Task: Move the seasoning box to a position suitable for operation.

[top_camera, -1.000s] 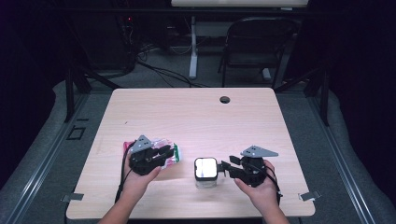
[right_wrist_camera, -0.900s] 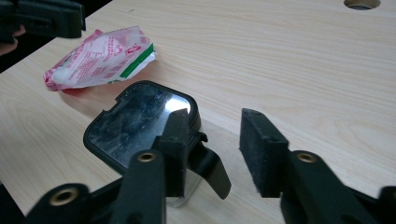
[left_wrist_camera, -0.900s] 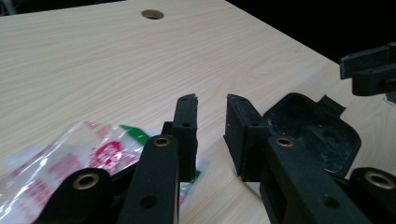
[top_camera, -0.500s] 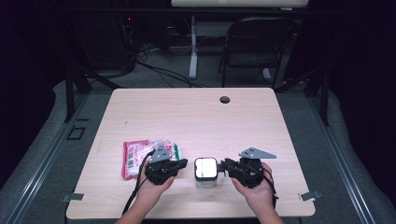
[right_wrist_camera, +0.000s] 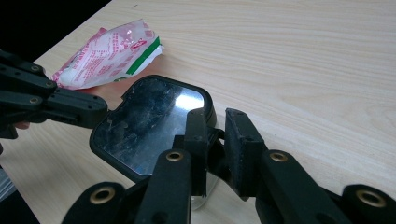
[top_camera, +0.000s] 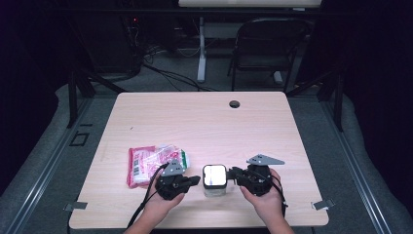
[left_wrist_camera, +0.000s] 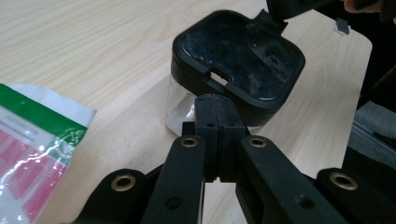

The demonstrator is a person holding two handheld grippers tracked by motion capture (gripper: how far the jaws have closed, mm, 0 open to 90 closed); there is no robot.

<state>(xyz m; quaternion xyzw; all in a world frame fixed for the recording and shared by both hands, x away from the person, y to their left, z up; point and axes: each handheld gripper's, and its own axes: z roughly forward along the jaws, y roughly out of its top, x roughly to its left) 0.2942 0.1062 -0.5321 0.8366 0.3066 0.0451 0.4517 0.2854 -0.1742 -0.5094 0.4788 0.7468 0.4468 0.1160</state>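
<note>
Jaws flank clear, black-lidded container (top_camera: pixel 215 179).

High view looks down over the counter (top_camera: pixel 204 122); both gripper views close in on the container (left_wrist_camera: pixel 233 70) from opposite sides.

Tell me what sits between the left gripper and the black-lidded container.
Nothing visible does. The left gripper, jaws shut and empty, points straight at the black-lidded container. The snack bag lies off to its side.
</note>
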